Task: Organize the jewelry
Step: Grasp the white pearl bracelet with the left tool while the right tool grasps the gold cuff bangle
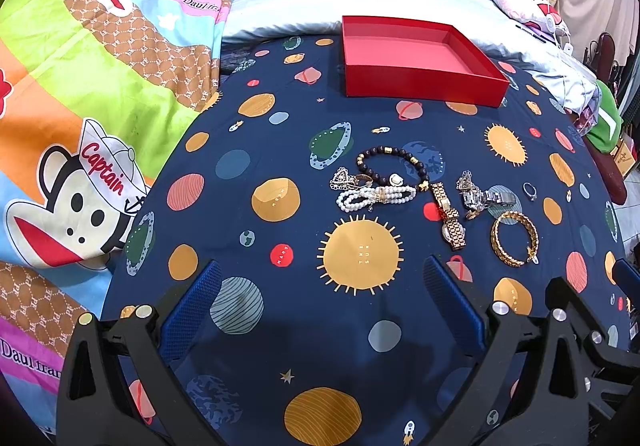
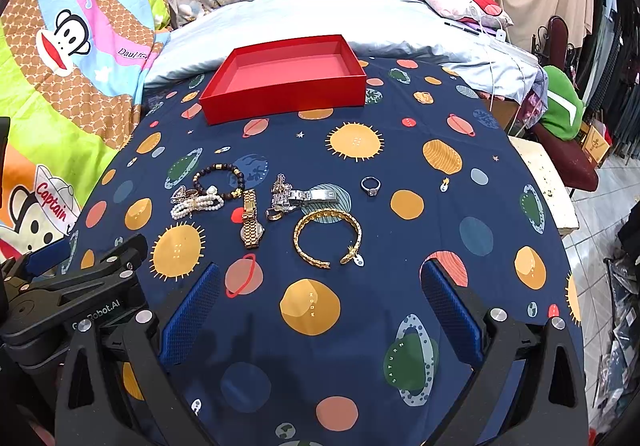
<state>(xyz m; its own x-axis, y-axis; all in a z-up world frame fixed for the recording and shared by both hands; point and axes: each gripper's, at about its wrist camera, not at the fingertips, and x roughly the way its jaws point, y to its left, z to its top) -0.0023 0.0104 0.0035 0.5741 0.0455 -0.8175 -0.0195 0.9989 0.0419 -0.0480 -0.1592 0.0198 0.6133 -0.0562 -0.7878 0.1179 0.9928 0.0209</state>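
An empty red box (image 1: 420,81) (image 2: 280,105) stands at the far side of the navy planet-print cloth (image 1: 280,165). Nearer lies a cluster of jewelry: a dark bead bracelet (image 1: 390,151) (image 2: 218,167), a pearl bracelet (image 1: 374,197) (image 2: 196,207), a gold watch (image 1: 450,221) (image 2: 252,221), a silver watch (image 1: 486,197) (image 2: 308,195), a gold bangle (image 1: 514,232) (image 2: 326,238) and a small ring (image 1: 530,189) (image 2: 371,185). My left gripper (image 1: 320,298) and right gripper (image 2: 320,298) both hover open, short of the jewelry, holding nothing.
A bright cartoon-monkey blanket (image 1: 80,105) covers the left. A pale blue pillow (image 2: 300,21) lies behind the box. A green item (image 2: 560,109), a dark red chair (image 2: 568,161) and a tiled floor (image 2: 600,213) are at the right edge.
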